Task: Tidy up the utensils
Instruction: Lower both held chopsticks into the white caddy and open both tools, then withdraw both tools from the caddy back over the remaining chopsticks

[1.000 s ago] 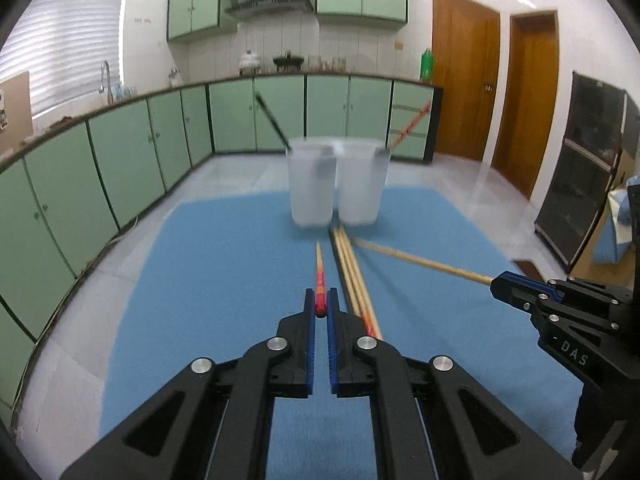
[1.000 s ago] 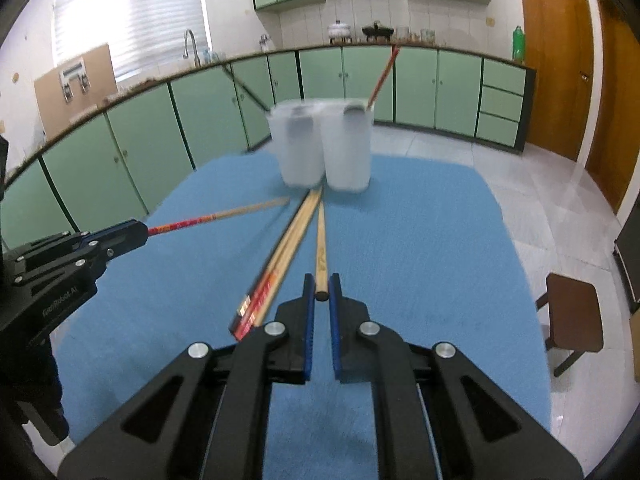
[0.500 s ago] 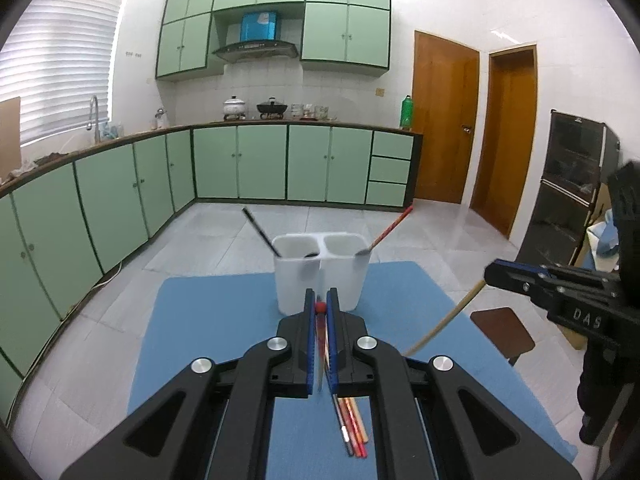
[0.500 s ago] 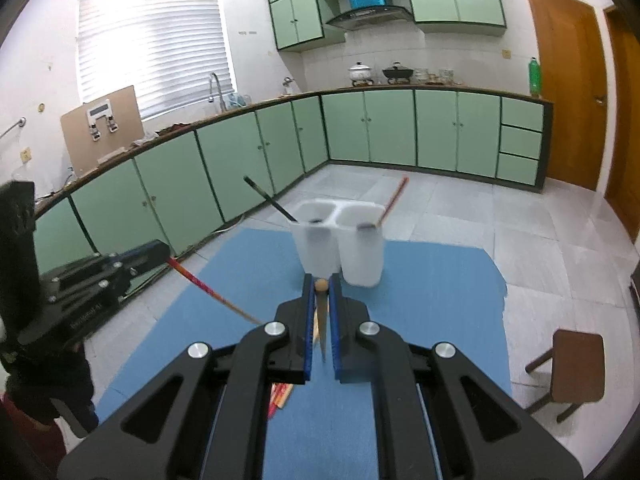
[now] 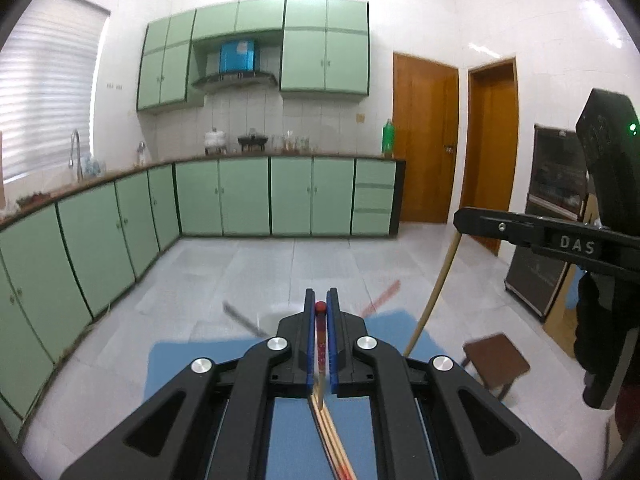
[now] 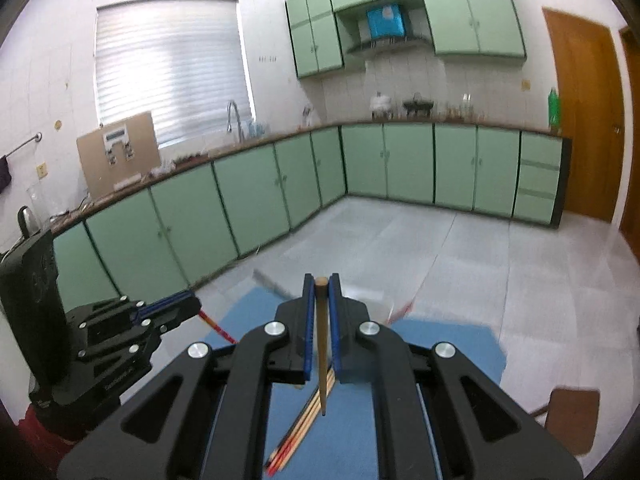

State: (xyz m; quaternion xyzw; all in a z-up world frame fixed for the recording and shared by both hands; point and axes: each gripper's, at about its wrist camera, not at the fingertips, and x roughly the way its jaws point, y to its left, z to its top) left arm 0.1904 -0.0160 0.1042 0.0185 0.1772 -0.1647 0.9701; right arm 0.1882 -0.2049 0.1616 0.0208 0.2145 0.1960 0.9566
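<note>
My left gripper is shut on a red-tipped chopstick that hangs down between its jaws, lifted above the blue mat. My right gripper is shut on a plain wooden chopstick, also hanging clear of the mat. Several more chopsticks lie in a bundle on the mat below, also seen in the right wrist view. The white two-cup holder is blurred and mostly hidden behind the jaws; a black handle and a red chopstick stick out of it.
In the left wrist view the right gripper sits high on the right with its chopstick dangling. The left gripper shows at the right wrist view's left. A brown stool stands beside the table. Green cabinets line the room.
Both grippers have risen well above the mat, each carrying its chopstick up off the bundle. The chopsticks now hang steeply, and the holder has dropped low in both views.
</note>
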